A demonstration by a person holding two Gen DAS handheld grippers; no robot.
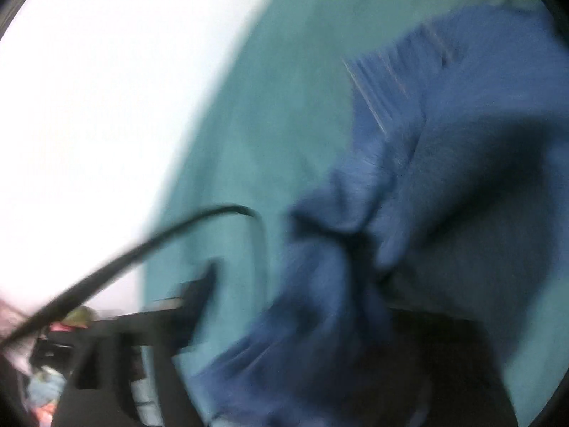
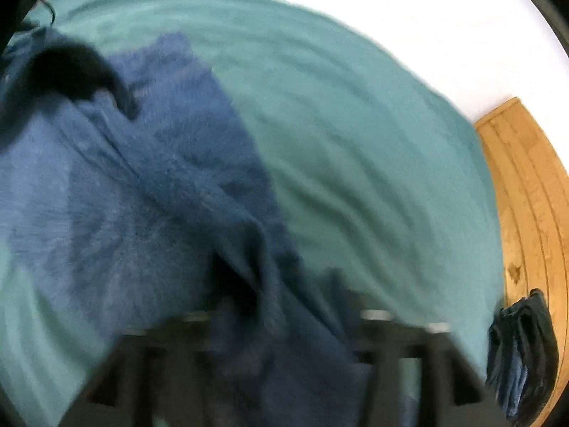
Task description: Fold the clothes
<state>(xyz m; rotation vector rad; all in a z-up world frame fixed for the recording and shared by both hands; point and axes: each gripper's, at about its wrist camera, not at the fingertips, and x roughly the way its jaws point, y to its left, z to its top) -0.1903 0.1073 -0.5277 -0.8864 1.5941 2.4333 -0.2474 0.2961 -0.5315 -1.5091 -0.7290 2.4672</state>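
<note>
Covering most of both views, a teal sheet (image 2: 355,135) is lying wrinkled over what looks like a bed, with a white wall (image 2: 409,17) behind it and a wooden floor (image 2: 526,192) showing at the right. A blue garment (image 2: 135,185) is lying bunched on the sheet and trailing down toward both grippers. Cloth is running between the fingers of the right gripper (image 2: 284,334), though blur is keeping me from telling whether they are pinching it. The left gripper (image 1: 320,320) is half buried under the blue fabric, its fingers too smeared to judge. A dark folded pile (image 2: 522,356) is sitting at the sheet's edge. A black cable (image 1: 149,245) is crossing the left view.
</note>
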